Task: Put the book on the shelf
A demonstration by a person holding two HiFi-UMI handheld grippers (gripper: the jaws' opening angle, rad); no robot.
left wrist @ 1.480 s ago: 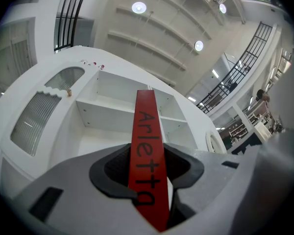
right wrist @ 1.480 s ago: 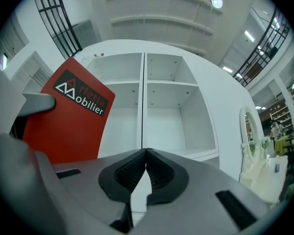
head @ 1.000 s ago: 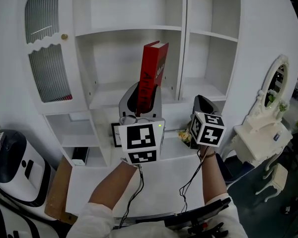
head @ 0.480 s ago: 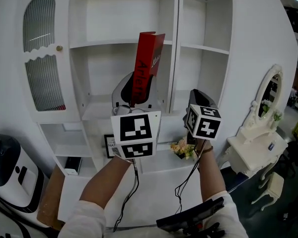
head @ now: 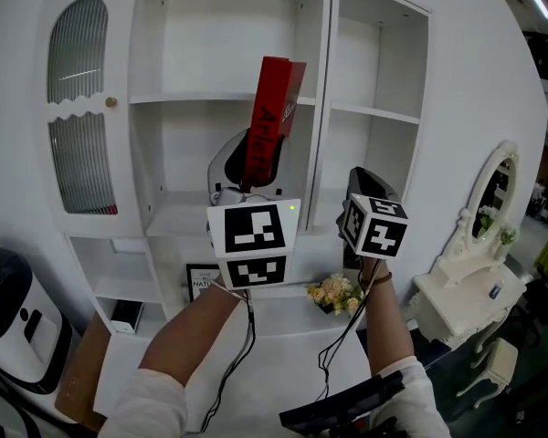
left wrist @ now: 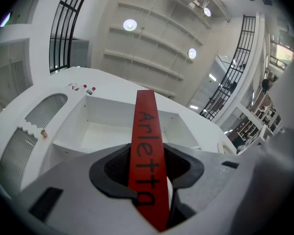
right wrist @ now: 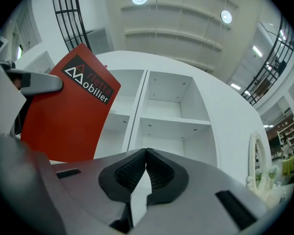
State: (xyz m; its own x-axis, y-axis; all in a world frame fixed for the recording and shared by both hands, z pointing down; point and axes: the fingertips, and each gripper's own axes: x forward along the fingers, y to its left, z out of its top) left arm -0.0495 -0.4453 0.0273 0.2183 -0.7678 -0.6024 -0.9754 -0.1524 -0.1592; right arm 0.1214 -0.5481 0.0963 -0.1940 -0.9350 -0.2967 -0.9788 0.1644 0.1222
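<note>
Red book clamped in upward-tilted left tongs, closed right tongs alongside.

book: red, upright, slight tilt | loc: held up before white shelf

Bright, even indoor light; round ceiling lamps glare; fisheye edges dark, warped.

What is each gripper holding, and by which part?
The left gripper clamps the red book at its lower end, near the spine. The right gripper is shut and empty.
</note>
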